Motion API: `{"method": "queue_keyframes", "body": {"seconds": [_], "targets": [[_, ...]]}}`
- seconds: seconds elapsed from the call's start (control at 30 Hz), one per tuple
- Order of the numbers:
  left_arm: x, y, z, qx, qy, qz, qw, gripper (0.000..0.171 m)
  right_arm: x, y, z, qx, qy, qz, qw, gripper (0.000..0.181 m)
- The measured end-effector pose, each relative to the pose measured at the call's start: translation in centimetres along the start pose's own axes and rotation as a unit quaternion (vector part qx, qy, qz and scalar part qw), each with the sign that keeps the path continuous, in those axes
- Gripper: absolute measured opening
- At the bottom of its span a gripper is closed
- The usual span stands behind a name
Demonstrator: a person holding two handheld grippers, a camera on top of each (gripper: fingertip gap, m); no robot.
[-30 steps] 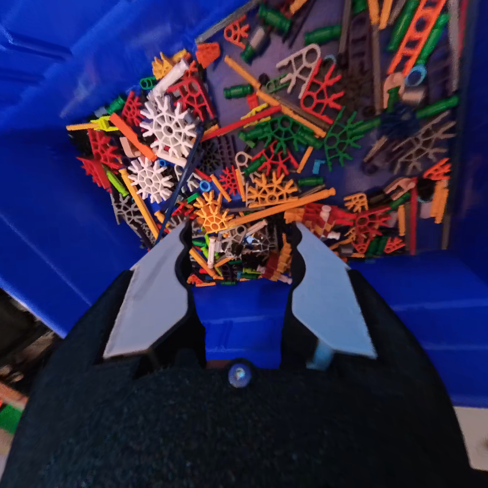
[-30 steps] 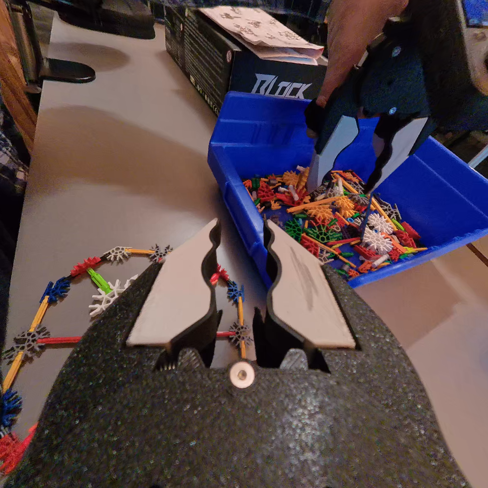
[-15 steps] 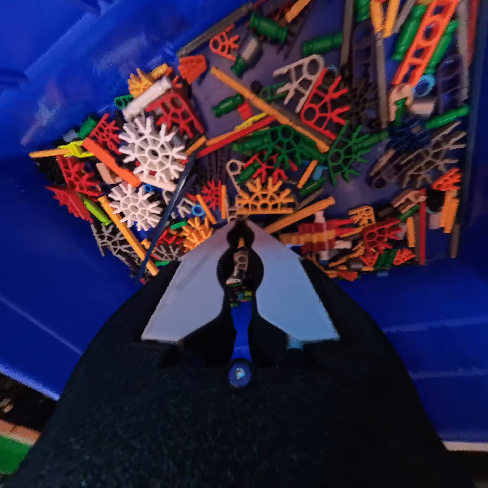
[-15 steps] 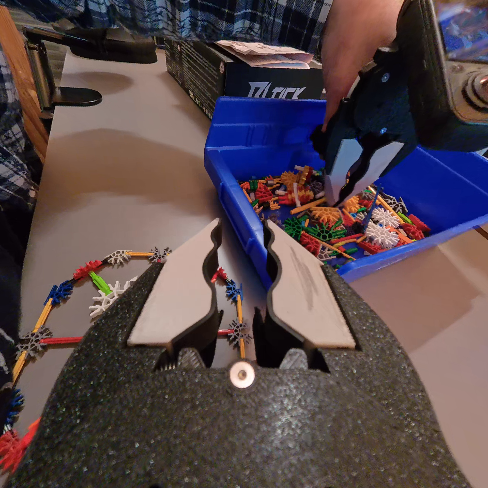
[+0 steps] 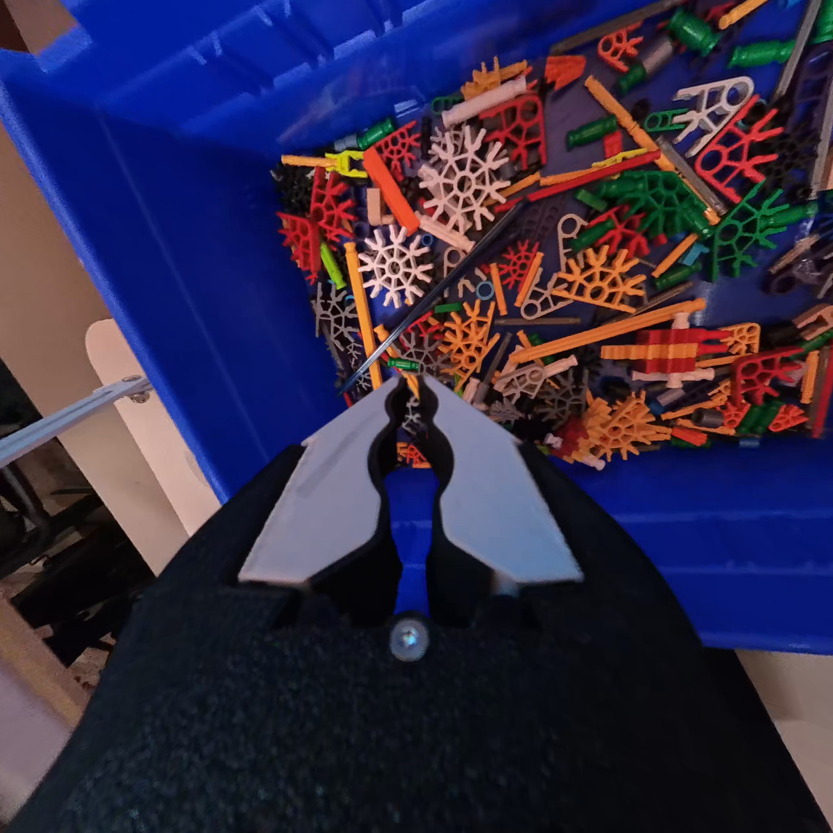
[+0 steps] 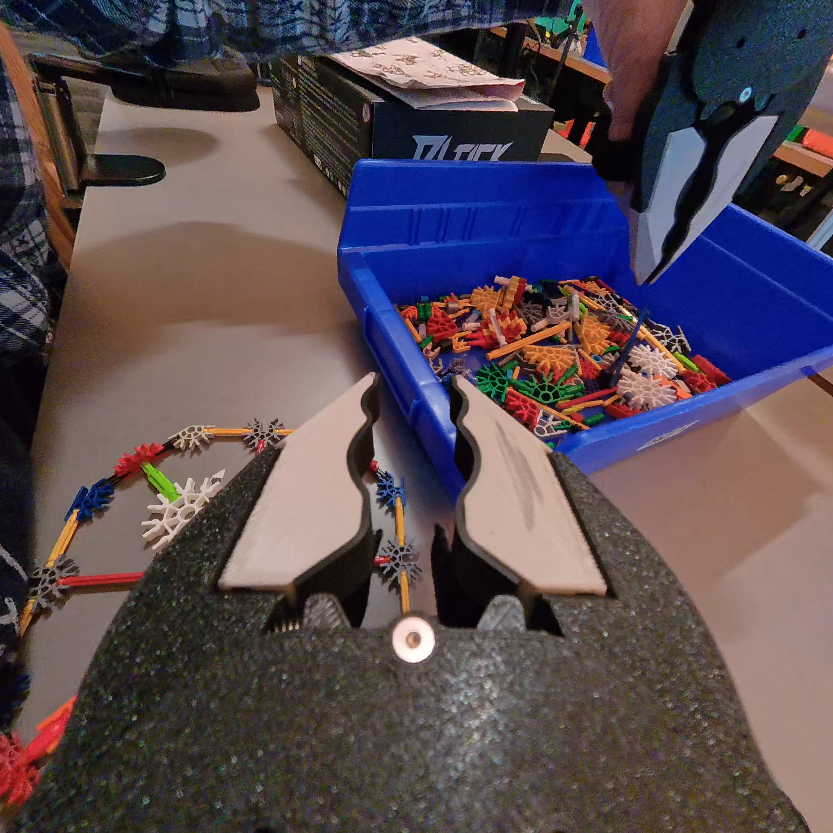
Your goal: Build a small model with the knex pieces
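The left tool (image 5: 411, 383) hangs over the far right corner of the blue bin (image 6: 496, 225), clear above the heap of rods and connectors (image 6: 563, 351) on its floor, fingers pointing steeply down. Its jaws are drawn almost together, and in the narrow gap what looks like a small grey connector (image 5: 412, 417) sits pinched, with an orange sliver at the very tips; from the right wrist view I cannot make the piece out, so I would not swear to the grip. A person's hand (image 6: 626, 67) holds that tool from behind. The right tool (image 6: 414, 378) is nearer me, low over the surface (image 6: 203, 293), jaws a moderate way apart and holding nothing. It points at the bin's near left corner, and just beneath and to its left lies a flat frame of rods and connectors (image 6: 399, 523), its long side running away to the left. So the frame lies well apart from the left tool, across the bin's near wall, and just beside the right one. Behind the bin stands a black box (image 6: 338, 117) with a printed sheet (image 6: 428, 72) on top.
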State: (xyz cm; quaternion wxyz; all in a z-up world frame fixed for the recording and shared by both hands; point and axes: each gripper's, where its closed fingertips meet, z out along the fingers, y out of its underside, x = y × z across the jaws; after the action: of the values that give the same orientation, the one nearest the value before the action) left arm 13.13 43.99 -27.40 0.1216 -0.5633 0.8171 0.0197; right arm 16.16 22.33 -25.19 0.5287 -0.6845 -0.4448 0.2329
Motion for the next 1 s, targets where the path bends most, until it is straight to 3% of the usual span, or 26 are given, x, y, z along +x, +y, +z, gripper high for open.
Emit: {"method": "queue_keyframes", "body": {"seconds": [0.17,0.23,0.37,0.47,0.57,0.67,0.73,0.87,0.93,1.0], "targets": [[1.2,-0.2,1.7,-0.011,0.022,0.022,0.999,0.040,-0.3,0.3,-0.2,-0.002,-0.002,0.001,1.000,0.029],[1.5,-1.0,2.4,-0.005,0.028,0.028,0.999,0.066,-0.4,0.3,-0.2,-0.002,-0.004,0.001,1.000,0.029],[0.7,-2.2,4.0,-0.008,0.024,0.027,0.999,0.084,-0.6,0.5,-0.3,-0.005,-0.007,0.000,1.000,0.029],[1.1,-2.4,5.1,-0.020,0.054,0.021,0.998,0.071,-0.6,0.6,-0.4,-0.010,-0.007,-0.001,1.000,0.029],[2.0,-2.3,5.1,-0.025,0.101,-0.003,0.995,0.046,-0.6,0.6,-0.4,-0.009,-0.007,0.000,1.000,0.029],[3.2,-2.4,4.8,-0.019,0.101,0.024,0.994,0.012,-0.6,0.6,-0.3,-0.009,-0.008,0.002,1.000,0.029],[4.6,-2.5,4.3,-0.010,0.122,0.034,0.992,0.006,-0.8,0.5,-0.3,-0.009,-0.010,0.002,1.000,0.029],[6.3,-3.5,2.0,0.043,0.160,0.024,0.986,0.005,-1.0,0.5,-0.3,-0.010,-0.011,-0.002,1.000,0.029],[6.7,-4.0,0.5,0.071,0.178,0.017,0.981,0.016,-1.1,0.4,-0.3,-0.010,-0.012,-0.002,1.000,0.029],[4.5,-3.7,0.1,0.072,0.135,0.001,0.988,0.023,-1.1,0.3,-0.3,-0.009,-0.011,-0.002,1.000,0.029]]}}
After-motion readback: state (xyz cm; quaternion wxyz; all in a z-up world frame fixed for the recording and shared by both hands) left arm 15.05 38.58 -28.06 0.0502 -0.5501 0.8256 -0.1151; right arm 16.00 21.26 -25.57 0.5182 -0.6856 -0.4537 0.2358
